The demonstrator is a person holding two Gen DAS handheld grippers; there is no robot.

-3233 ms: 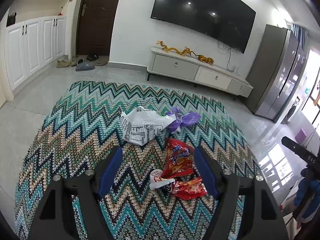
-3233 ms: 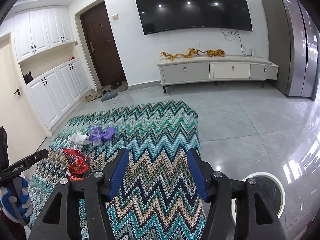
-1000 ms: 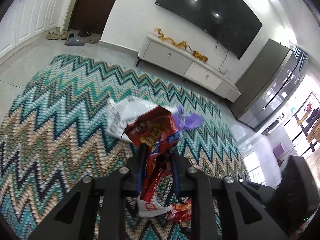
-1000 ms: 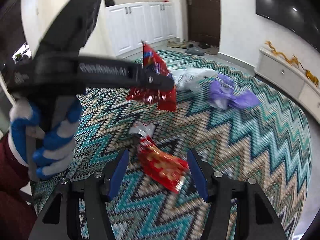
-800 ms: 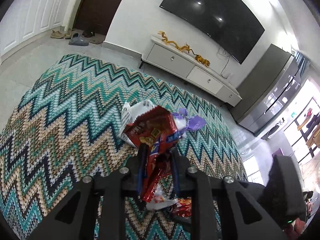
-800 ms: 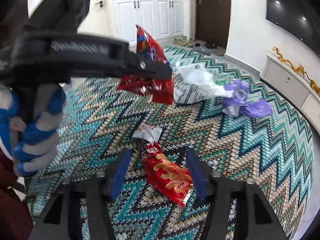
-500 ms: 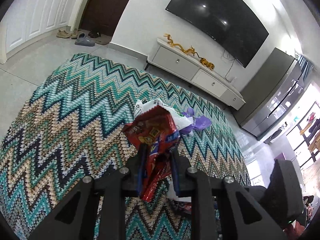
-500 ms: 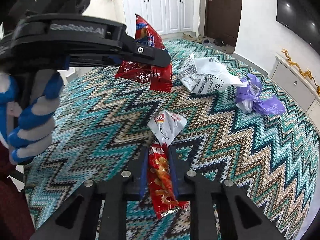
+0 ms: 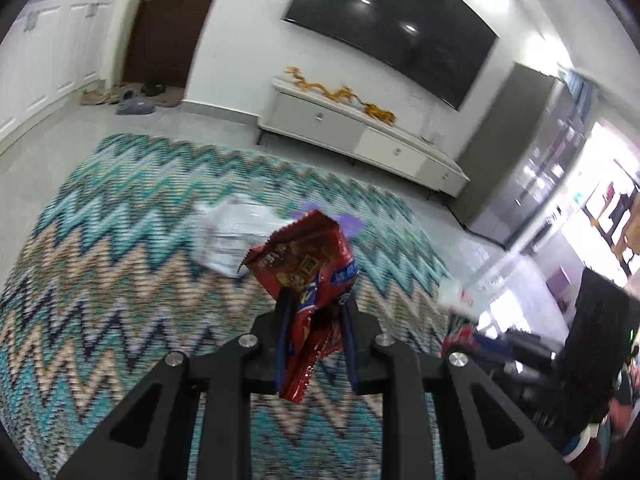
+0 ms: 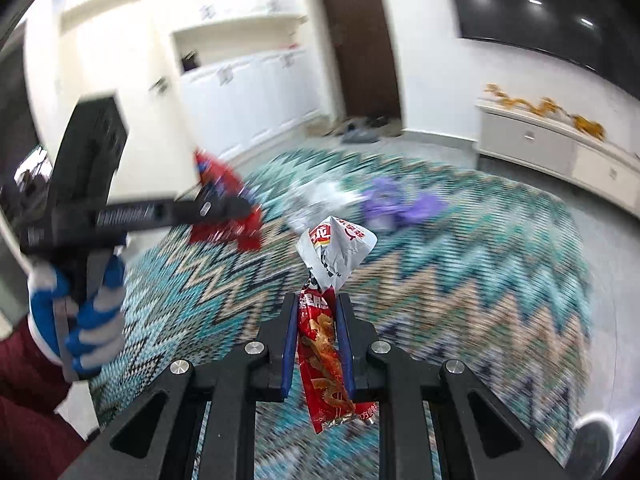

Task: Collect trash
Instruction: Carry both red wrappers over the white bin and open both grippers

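Note:
My left gripper (image 9: 316, 304) is shut on a red snack bag (image 9: 306, 264) and holds it up above the zigzag rug (image 9: 120, 280). My right gripper (image 10: 316, 304) is shut on a red-and-white chip bag (image 10: 324, 344), lifted off the rug (image 10: 460, 280). In the right wrist view the left gripper (image 10: 224, 208) shows at the left with its red bag (image 10: 228, 228), held by a blue-gloved hand. A white plastic bag (image 9: 228, 236) and a purple bag (image 10: 400, 204) lie on the rug further off.
A white TV cabinet (image 9: 360, 140) stands along the far wall under a black TV (image 9: 396, 32). Shoes (image 9: 132, 102) lie by the brown door. A grey fridge (image 9: 540, 168) stands at the right. White cupboards (image 10: 248, 96) line the left wall.
My right gripper has lifted the chip bag off the rug. Both grippers have risen and swung; the views are motion-blurred. The left gripper keeps hold of its red bag.

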